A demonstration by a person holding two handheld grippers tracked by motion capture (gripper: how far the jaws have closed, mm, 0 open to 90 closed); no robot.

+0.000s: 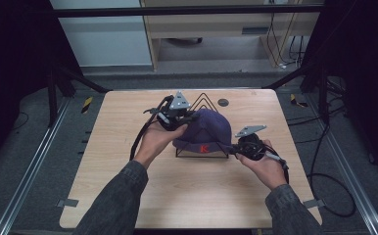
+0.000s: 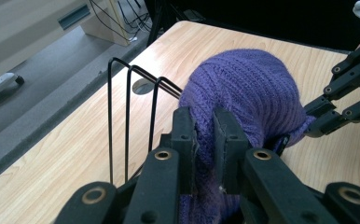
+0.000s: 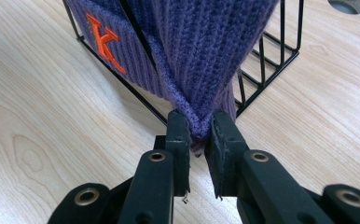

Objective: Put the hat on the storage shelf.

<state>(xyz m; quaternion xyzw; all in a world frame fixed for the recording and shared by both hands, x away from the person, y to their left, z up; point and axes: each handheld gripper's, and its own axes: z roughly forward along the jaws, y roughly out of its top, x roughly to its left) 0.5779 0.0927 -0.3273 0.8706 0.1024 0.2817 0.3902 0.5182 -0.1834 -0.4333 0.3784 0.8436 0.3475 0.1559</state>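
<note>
Purple knit beanie [image 1: 206, 128], orange K on cuff, sitting draped over black wire rack [image 1: 202, 152] mid-desk [image 1: 128, 196]. Left gripper [image 2: 205, 126] pinching fold of knit at beanie's crown side, jaws nearly closed on it. Right gripper [image 3: 200, 128] clamping cuff edge at opposite side, jaws gripping tight.

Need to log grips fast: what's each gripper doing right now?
Left gripper: closed on the purple knit hat.
Right gripper: closed on the hat's bottom edge.
</note>
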